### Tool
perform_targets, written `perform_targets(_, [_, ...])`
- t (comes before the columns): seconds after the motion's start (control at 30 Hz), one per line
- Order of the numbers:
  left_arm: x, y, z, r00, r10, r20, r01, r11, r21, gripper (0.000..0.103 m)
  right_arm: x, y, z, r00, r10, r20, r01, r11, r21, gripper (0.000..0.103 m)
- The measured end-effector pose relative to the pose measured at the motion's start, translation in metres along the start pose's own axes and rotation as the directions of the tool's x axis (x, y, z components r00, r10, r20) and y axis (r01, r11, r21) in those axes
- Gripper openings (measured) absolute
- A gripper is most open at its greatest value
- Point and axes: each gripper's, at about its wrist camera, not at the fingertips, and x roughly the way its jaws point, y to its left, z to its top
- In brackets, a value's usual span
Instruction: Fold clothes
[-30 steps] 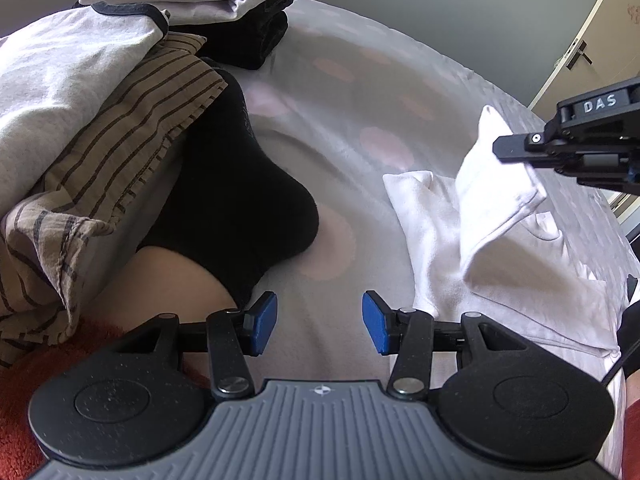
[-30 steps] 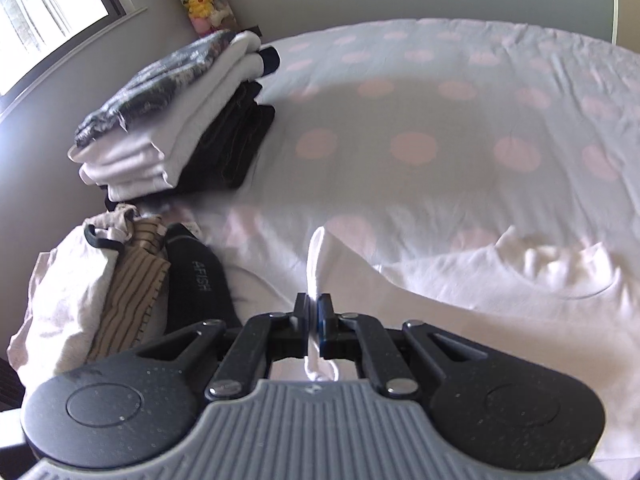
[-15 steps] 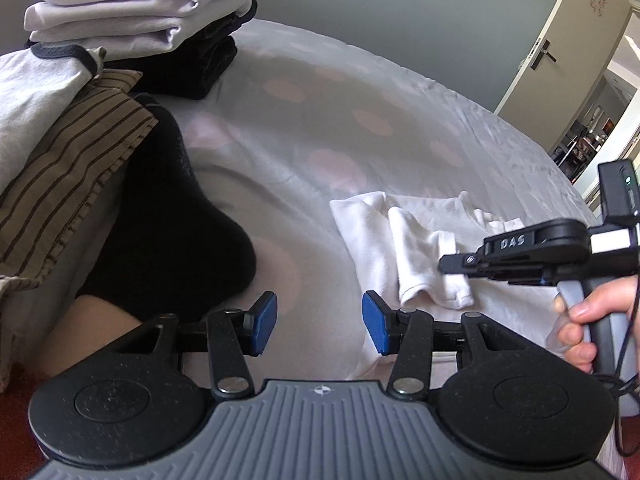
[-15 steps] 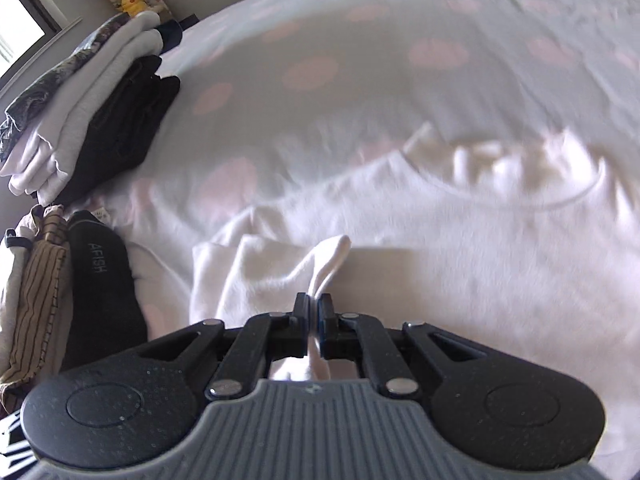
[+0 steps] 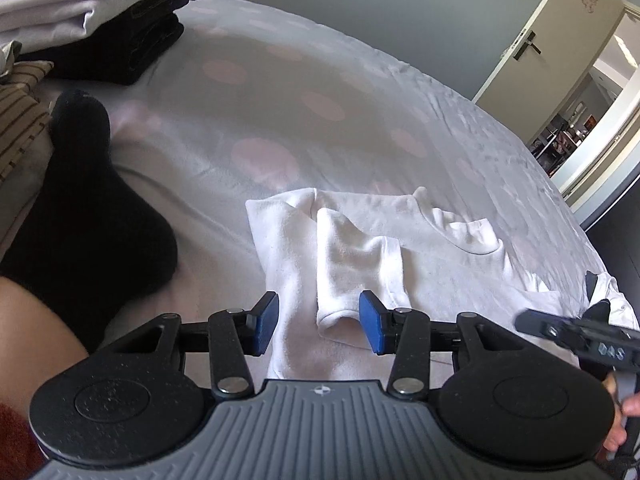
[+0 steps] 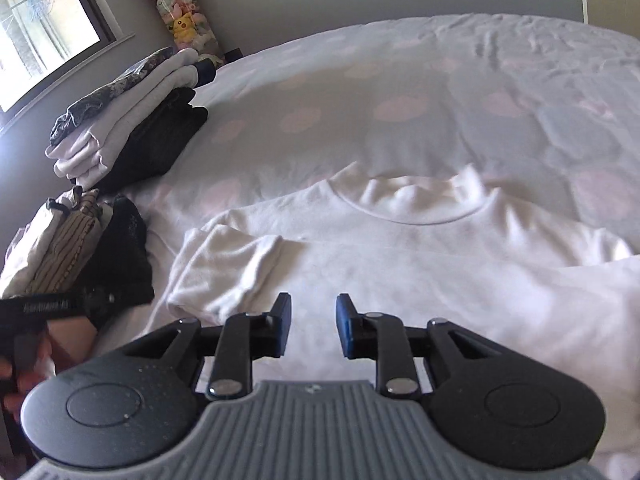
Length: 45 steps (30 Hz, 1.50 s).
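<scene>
**Sleeve laid in, right gripper letting go**

Once the sleeve (image 5: pixel 356 264) lay flat across the shirt (image 6: pixel 400 264), the right gripper (image 6: pixel 313 330) was opening, with nothing between its pads. A second before, those pads had been clamped on that sleeve, which was held up off the bed (image 6: pixel 400 92); half a second before, it was low over the shirt and still pinched. So the first side fold looked done, and the far sleeve, spread toward the right edge of the right wrist view, was probably next.

The left gripper (image 5: pixel 318 328) was closing slightly but stayed unclenched and empty, its blue pads either side of the sleeve cuff without pressing it. It had drifted across from the sock (image 5: pixel 88 216) toward the shirt.

The shirt lay face up in the middle of the bed, collar (image 6: pixel 408 204) pointing away from both cameras and its hem out of view below them, so its long axis ran from the person toward the far side of the bed. The folded sleeve ran roughly along that axis, cuff nearest the cameras. A stack (image 6: pixel 132 128) of folded clothes sat well apart, at the left.
</scene>
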Motion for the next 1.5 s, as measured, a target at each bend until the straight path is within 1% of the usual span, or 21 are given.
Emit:
perform_targets(0.13, [0.017,0.001,0.0,0.999,0.016,-0.03,-0.017,0.999,-0.049,0.051,-0.052,-0.039,-0.035,0.993,-0.107,0.04,0.11,0.991,-0.075,0.035])
perform_targets(0.17, [0.021,0.0,0.0,0.999,0.029,-0.038,-0.031,0.998,-0.052,0.051,-0.063,-0.05,-0.045,0.989,-0.141,0.048,0.145,0.985,-0.089,0.035])
perform_targets(0.27, [0.029,-0.005,-0.003,0.996,0.072,-0.045,-0.074,0.997,-0.033,0.044,-0.085,-0.073,-0.071,0.966,-0.249,0.063,0.255,0.958,-0.131,0.036])
perform_targets(0.33, [0.029,-0.008,-0.005,0.995,0.09,-0.032,-0.09,0.996,-0.013,0.033,-0.093,-0.085,-0.089,0.947,-0.312,0.074,0.32,0.934,-0.156,0.037])
perform_targets(0.37, [0.028,-0.01,-0.006,0.995,0.097,-0.024,-0.097,0.995,-0.002,0.031,-0.094,-0.088,-0.096,0.94,-0.332,0.082,0.342,0.924,-0.174,0.037])
perform_targets(0.43, [0.026,-0.013,-0.008,0.994,0.108,-0.009,-0.108,0.994,0.014,0.022,-0.093,-0.092,-0.107,0.924,-0.368,0.103,0.382,0.897,-0.221,0.037])
perform_targets(0.47, [0.025,-0.014,-0.009,0.994,0.113,-0.001,-0.113,0.993,0.02,0.02,-0.091,-0.093,-0.111,0.917,-0.383,0.115,0.4,0.883,-0.246,0.037])
perform_targets(0.57, [0.021,-0.017,-0.01,0.993,0.117,0.025,-0.117,0.993,0.023,0.016,-0.085,-0.093,-0.108,0.912,-0.383,0.149,0.41,0.874,-0.262,0.037])
perform_targets(0.67, [0.016,-0.023,-0.009,0.992,0.118,0.05,-0.12,0.992,0.034,0.015,-0.077,-0.092,-0.103,0.905,-0.397,0.154,0.425,0.863,-0.273,0.033])
perform_targets(0.7, [0.013,-0.025,-0.008,0.991,0.119,0.059,-0.121,0.992,0.042,0.015,-0.074,-0.092,-0.101,0.902,-0.404,0.152,0.431,0.859,-0.277,0.027])
perform_targets(0.73, [0.011,-0.027,-0.008,0.991,0.119,0.068,-0.123,0.991,0.049,0.014,-0.072,-0.091,-0.101,0.897,-0.415,0.152,0.442,0.851,-0.285,0.013])
perform_targets(0.8, [0.002,-0.032,-0.007,0.992,0.096,0.083,-0.1,0.994,0.051,0.014,-0.076,-0.094,-0.103,0.893,-0.42,0.161,0.449,0.858,-0.251,0.012])
perform_targets(0.87, [-0.008,-0.036,-0.006,0.993,0.071,0.099,-0.077,0.996,0.052,0.014,-0.087,-0.101,-0.101,0.893,-0.413,0.18,0.441,0.883,-0.162,0.012])
perform_targets(0.97, [-0.007,-0.043,-0.01,0.991,0.116,0.062,-0.121,0.988,0.094,0.014,-0.097,-0.119,-0.097,0.89,-0.423,0.172,0.431,0.902,-0.008,0.011])
perform_targets(1.03, [0.0,-0.04,-0.016,0.989,0.142,0.045,-0.146,0.983,0.109,0.014,-0.091,-0.129,-0.099,0.901,-0.416,0.124,0.413,0.909,0.045,0.011])
perform_targets(1.07, [0.003,-0.038,-0.018,0.988,0.148,0.04,-0.151,0.981,0.118,0.014,-0.089,-0.133,-0.101,0.906,-0.411,0.102,0.405,0.912,0.069,0.011])
perform_targets(1.13, [0.01,-0.035,-0.021,0.988,0.153,0.03,-0.156,0.979,0.135,0.016,-0.083,-0.133,-0.105,0.912,-0.402,0.082,0.398,0.915,0.067,0.011])
perform_targets(1.27, [0.006,-0.033,-0.022,0.988,0.146,0.042,-0.15,0.977,0.154,0.023,-0.081,-0.131,-0.106,0.912,-0.401,0.084,0.397,0.916,0.061,0.011])
perform_targets(1.4, [-0.009,-0.031,-0.026,0.985,0.16,0.068,-0.17,0.967,0.192,0.042,-0.081,-0.132,-0.108,0.914,-0.397,0.085,0.392,0.917,0.066,0.012])
perform_targets(1.43, [-0.012,-0.03,-0.027,0.985,0.158,0.062,-0.167,0.966,0.2,0.05,-0.08,-0.132,-0.107,0.914,-0.396,0.085,0.391,0.918,0.068,0.012])
perform_targets(1.5, [-0.015,-0.029,-0.03,0.99,0.136,0.036,-0.141,0.964,0.225,0.056,-0.08,-0.131,-0.107,0.913,-0.398,0.087,0.394,0.917,0.064,0.012])
